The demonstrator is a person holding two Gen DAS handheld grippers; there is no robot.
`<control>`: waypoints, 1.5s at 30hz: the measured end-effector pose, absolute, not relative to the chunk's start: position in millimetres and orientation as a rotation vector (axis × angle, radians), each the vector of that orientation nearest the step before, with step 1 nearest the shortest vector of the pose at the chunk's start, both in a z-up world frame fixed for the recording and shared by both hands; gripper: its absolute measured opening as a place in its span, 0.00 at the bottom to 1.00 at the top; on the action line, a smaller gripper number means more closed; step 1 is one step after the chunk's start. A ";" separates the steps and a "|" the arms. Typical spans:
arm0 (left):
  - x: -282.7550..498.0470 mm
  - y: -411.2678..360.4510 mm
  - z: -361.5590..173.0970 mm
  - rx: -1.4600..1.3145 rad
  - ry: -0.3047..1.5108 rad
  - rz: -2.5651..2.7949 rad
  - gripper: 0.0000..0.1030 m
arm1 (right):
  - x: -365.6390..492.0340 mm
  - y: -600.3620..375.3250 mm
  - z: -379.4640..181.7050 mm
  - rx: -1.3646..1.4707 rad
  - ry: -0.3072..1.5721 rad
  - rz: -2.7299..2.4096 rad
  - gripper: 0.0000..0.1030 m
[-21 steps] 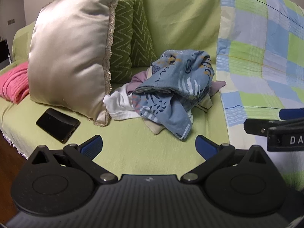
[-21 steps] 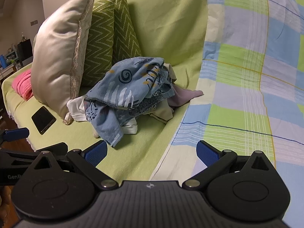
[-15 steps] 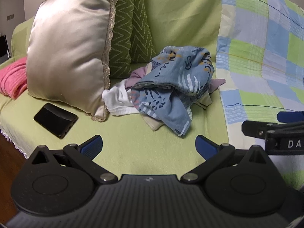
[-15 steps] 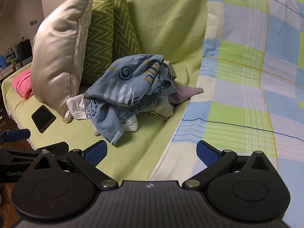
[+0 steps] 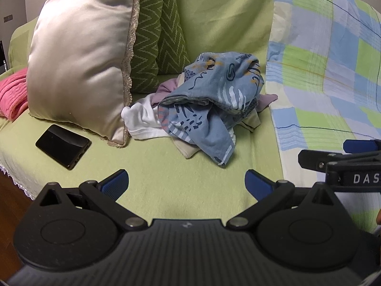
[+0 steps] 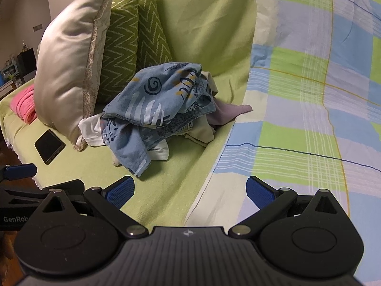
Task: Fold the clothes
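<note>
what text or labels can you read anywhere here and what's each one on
"DAS", cut off by the frame edge: white letters on the black body of the right gripper, seen from the left wrist view.
"GenRob", cut off: pale letters on the black body of the left gripper, seen from the right wrist view.
A small emblem on each camera's own gripper base holds no readable letters.
The phone screen is dark; the clothes pile shows patterns only.

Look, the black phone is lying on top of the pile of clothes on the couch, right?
Not quite. The phone lies flat on the green couch cover, in front of the shiny cushion and apart from the pile of clothes. The left wrist view shows it.
</note>
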State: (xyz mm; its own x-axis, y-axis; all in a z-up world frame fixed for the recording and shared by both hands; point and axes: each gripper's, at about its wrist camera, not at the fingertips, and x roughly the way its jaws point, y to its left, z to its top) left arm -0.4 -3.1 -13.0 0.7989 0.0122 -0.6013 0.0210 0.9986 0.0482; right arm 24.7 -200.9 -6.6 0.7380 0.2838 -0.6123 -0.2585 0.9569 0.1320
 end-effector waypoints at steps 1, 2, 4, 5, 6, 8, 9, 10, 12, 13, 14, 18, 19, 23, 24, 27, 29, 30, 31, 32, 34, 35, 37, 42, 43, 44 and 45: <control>-1.1 -2.9 -13.6 0.055 0.646 -0.003 0.99 | 25.0 -201.3 -7.0 0.041 0.680 0.297 1.00; -1.0 -2.9 -13.3 0.058 0.646 -0.001 0.99 | 25.3 -201.4 -7.4 0.042 0.681 0.296 1.00; -1.2 -2.4 -12.0 0.065 0.647 0.003 0.99 | 25.3 -201.4 -8.1 0.041 0.683 0.294 1.00; -1.2 -2.1 -11.3 0.069 0.647 0.006 0.99 | 25.1 -201.3 -8.2 0.039 0.683 0.294 1.00; -1.4 -2.5 -11.1 0.073 0.648 0.007 0.99 | 24.8 -201.1 -8.3 0.036 0.682 0.293 1.00; -1.1 -2.4 -10.3 0.080 0.649 0.007 0.99 | 23.7 -200.2 -8.2 0.027 0.678 0.290 1.00; -0.7 -2.1 -9.8 0.080 0.651 0.006 0.99 | 23.3 -199.4 -7.9 0.023 0.677 0.290 1.00; -0.6 -1.9 -9.7 0.078 0.652 0.005 0.99 | 23.0 -198.8 -7.8 0.017 0.676 0.290 1.00; -0.3 -0.9 -8.7 0.074 0.654 0.001 0.99 | 23.2 -198.3 -7.8 0.012 0.677 0.289 1.00; -0.5 -0.7 -8.2 0.075 0.654 0.001 0.99 | 23.1 -198.4 -8.1 0.012 0.678 0.288 1.00; -0.5 -0.7 -7.7 0.076 0.654 0.000 0.99 | 23.0 -198.6 -8.3 0.013 0.679 0.288 1.00; -0.9 -0.4 -6.8 0.076 0.653 -0.002 0.99 | 23.4 -198.7 -9.2 0.012 0.687 0.286 1.00; -0.8 -0.3 -6.9 0.076 0.654 -0.002 0.99 | 23.7 -198.3 -9.4 0.011 0.689 0.287 1.00; 0.0 0.1 -7.5 0.077 0.658 -0.001 0.99 | 23.8 -197.2 -9.5 0.006 0.690 0.285 1.00; -0.1 0.3 -7.7 0.077 0.658 -0.001 0.99 | 23.9 -197.0 -9.6 0.005 0.690 0.285 1.00; -0.5 0.9 -7.7 0.076 0.658 -0.002 0.99 | 24.8 -197.8 -9.6 0.008 0.693 0.286 1.00; -0.7 1.0 -7.8 0.077 0.658 -0.002 0.99 | 25.1 -198.6 -10.0 0.013 0.695 0.287 1.00; -0.8 1.1 -8.0 0.078 0.659 -0.002 0.99 | 25.0 -198.8 -10.1 0.014 0.695 0.287 1.00; -0.9 0.9 -8.2 0.078 0.659 -0.002 0.99 | 24.9 -199.0 -10.2 0.016 0.695 0.287 1.00; -1.0 0.8 -8.3 0.078 0.660 -0.002 0.99 | 25.0 -199.2 -10.2 0.016 0.696 0.287 1.00; -0.9 0.7 -8.3 0.078 0.660 -0.003 0.99 | 25.0 -199.6 -10.2 0.016 0.695 0.287 1.00; -0.9 0.6 -8.2 0.078 0.660 -0.004 0.99 | 25.1 -199.7 -10.1 0.016 0.696 0.288 1.00; -0.8 0.4 -8.2 0.079 0.659 -0.005 0.99 | 25.1 -199.9 -10.0 0.016 0.696 0.288 1.00; -0.4 1.0 -8.3 0.078 0.656 -0.011 0.99 | 25.2 -201.0 -10.0 0.021 0.697 0.289 1.00; -0.6 1.4 -8.4 0.077 0.653 -0.015 0.99 | 25.2 -201.3 -10.1 0.022 0.697 0.289 1.00; -0.2 1.8 -8.4 0.077 0.650 -0.020 0.99 | 25.3 -201.2 -10.1 0.022 0.697 0.289 1.00; 1.1 2.1 -8.6 0.081 0.648 -0.026 0.99 | 25.3 -201.1 -10.1 0.023 0.697 0.290 1.00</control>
